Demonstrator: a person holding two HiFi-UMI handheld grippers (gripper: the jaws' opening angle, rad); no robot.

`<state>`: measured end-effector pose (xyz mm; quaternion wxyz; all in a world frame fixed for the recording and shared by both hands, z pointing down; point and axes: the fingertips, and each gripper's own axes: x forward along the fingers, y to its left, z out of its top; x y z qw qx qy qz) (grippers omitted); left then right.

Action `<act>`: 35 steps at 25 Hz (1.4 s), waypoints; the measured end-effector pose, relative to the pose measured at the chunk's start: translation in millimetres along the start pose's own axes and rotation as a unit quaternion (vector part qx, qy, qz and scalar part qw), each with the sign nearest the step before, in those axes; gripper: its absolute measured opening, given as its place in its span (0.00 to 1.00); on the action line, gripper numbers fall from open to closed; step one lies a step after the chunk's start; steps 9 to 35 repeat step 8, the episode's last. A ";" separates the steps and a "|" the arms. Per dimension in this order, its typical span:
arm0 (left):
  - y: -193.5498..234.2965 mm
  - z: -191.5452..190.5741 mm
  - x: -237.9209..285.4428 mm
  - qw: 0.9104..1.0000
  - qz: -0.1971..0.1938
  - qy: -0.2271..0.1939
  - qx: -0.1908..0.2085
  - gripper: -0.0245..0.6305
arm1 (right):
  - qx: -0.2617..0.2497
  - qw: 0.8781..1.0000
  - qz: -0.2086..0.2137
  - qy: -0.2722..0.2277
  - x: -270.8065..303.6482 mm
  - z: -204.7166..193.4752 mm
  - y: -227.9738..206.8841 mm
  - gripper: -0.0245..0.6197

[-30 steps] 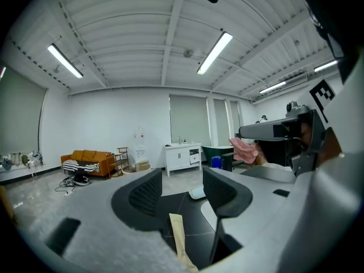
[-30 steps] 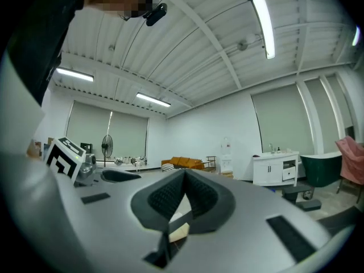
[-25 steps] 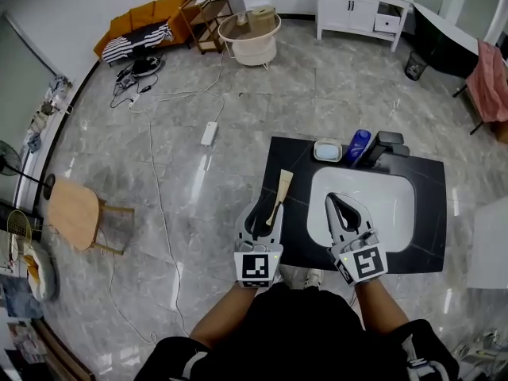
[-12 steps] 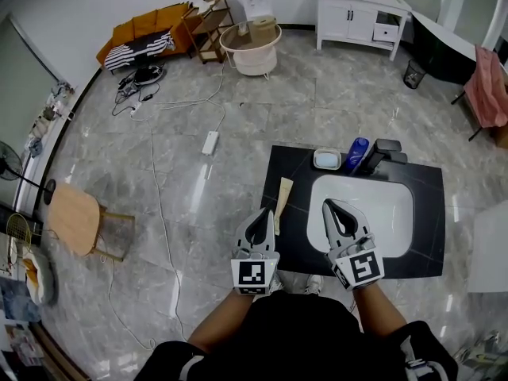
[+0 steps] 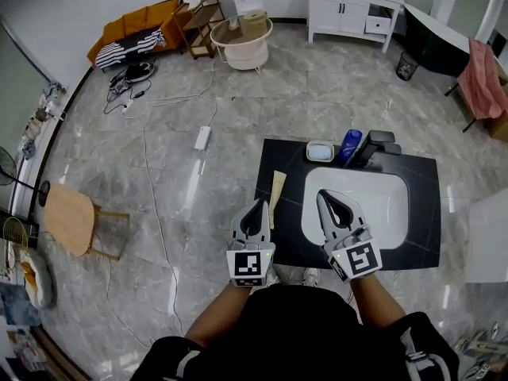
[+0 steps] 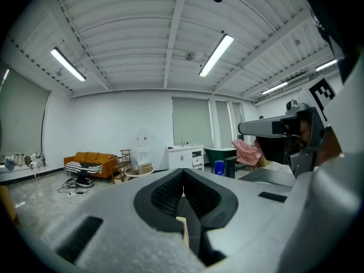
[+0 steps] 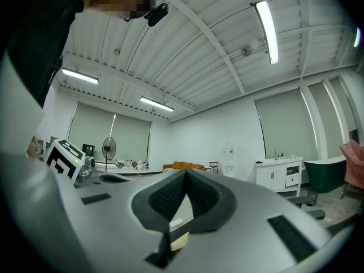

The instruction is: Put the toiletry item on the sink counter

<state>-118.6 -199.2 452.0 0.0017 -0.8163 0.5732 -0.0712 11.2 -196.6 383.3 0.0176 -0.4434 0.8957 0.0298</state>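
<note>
While a flat cream toiletry tube (image 5: 275,187) lies on the black marbled sink counter (image 5: 425,205) (left of the white basin (image 5: 389,205)), the left gripper (image 5: 255,205) hovers just beside it. Left gripper view: jaws together, empty. Right gripper (image 5: 325,196) view: likewise.

I can read no text, brand or number anywhere from here. The only signs are the black-and-white square markers on the cubes of the left gripper (image 5: 258,205) and the right gripper (image 5: 324,196), and they carry patterns, not letters or digits. The blue bottle (image 5: 348,145) and the beige tube (image 5: 276,187) on the bench (image 5: 421,213) show too small for any label to be made out.
</note>
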 end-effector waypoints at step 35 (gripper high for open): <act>-6.2 7.4 6.3 1.000 0.003 0.004 -0.022 0.06 | -0.004 1.000 -0.001 0.004 3.4 -6.3 -4.1 0.03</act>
